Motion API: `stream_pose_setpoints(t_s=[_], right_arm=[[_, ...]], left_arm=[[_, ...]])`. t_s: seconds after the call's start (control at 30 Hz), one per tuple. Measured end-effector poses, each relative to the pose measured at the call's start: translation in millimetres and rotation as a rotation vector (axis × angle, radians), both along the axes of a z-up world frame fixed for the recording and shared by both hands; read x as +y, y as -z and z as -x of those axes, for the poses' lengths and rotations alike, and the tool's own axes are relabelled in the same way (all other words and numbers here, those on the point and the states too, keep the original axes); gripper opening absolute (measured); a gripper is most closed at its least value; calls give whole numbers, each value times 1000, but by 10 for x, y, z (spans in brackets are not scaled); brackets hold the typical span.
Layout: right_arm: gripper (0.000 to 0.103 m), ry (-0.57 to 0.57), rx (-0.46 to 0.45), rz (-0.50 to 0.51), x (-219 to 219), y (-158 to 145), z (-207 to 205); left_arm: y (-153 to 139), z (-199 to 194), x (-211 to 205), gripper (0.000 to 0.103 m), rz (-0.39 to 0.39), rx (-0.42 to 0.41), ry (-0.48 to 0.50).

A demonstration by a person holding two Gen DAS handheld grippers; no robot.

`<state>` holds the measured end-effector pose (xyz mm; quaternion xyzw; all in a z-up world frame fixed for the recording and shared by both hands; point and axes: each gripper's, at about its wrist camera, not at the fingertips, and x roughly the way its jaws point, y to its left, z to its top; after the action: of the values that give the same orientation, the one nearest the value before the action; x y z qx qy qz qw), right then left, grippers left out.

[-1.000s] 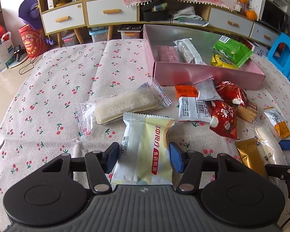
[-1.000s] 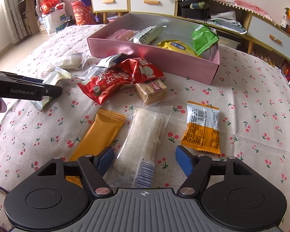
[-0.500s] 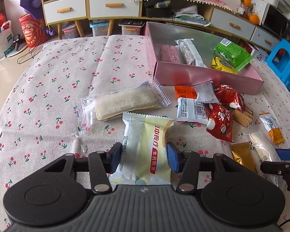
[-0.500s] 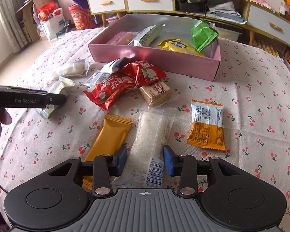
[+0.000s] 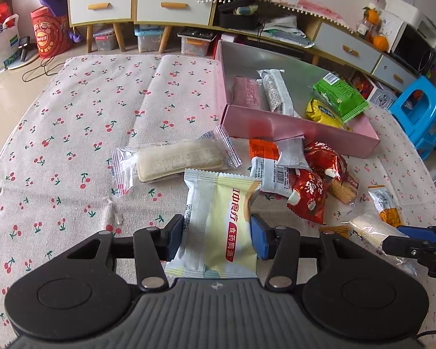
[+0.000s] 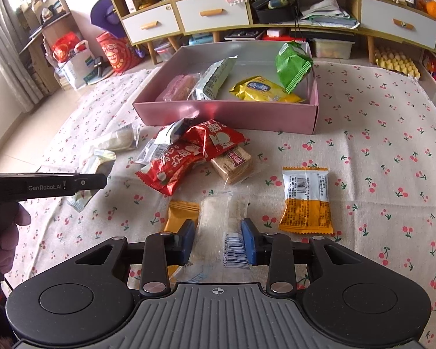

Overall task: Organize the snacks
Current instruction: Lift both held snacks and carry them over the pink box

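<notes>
Both grippers' fingers pinch 1 packet each, left gripper (image 5: 217, 237) the pale yellow packet (image 5: 218, 224) and right gripper (image 6: 218, 243), whose fingers just closed, the clear rice-cake packet (image 6: 222, 224), so I'd lift straight, then clear the pink box (image 6: 226, 113) wall ahead of the fingers.

Black tongs (image 5: 217, 240) with blue pads (image 6: 249, 245), ribbed grey housing

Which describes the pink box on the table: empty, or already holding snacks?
Already holding snacks. Inside the pink box lie a green packet, a yellow packet, a silver-green packet and a pink bar.

A cherry-print cloth (image 6: 363, 122) carries a pink box (image 6: 226, 113) and scattered snack packets (image 6: 305, 200)
</notes>
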<state>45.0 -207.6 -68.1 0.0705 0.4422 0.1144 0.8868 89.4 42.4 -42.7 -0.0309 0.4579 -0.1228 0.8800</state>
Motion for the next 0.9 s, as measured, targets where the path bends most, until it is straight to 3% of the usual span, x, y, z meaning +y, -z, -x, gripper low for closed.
stream_pose_setpoints(t_s=[0.13,0.27,0.53,0.73,0.8,0.87,0.9], right_arm=[[32,7,23,24,-1,39,-14],[32,-4,51,111,74,198,-27],[46,-6,55,123,120,266,-41],[48,-15,65,119,145,314,-63],[46,-23,61,140,179,314,-61],[33,-42,55,147,205,303,-55],[31,-43,55,149,212,291,-53]], left_arm=[[-26,6,-25,45,18,4,5],[-2,1,-53,45,10,14,8],[42,-5,-59,45,0,33,-2],[56,-2,-43,45,-2,45,-11],[64,-4,-53,45,-5,48,-11],[68,3,-64,45,-8,50,-11],[66,8,-69,45,-8,51,-10]])
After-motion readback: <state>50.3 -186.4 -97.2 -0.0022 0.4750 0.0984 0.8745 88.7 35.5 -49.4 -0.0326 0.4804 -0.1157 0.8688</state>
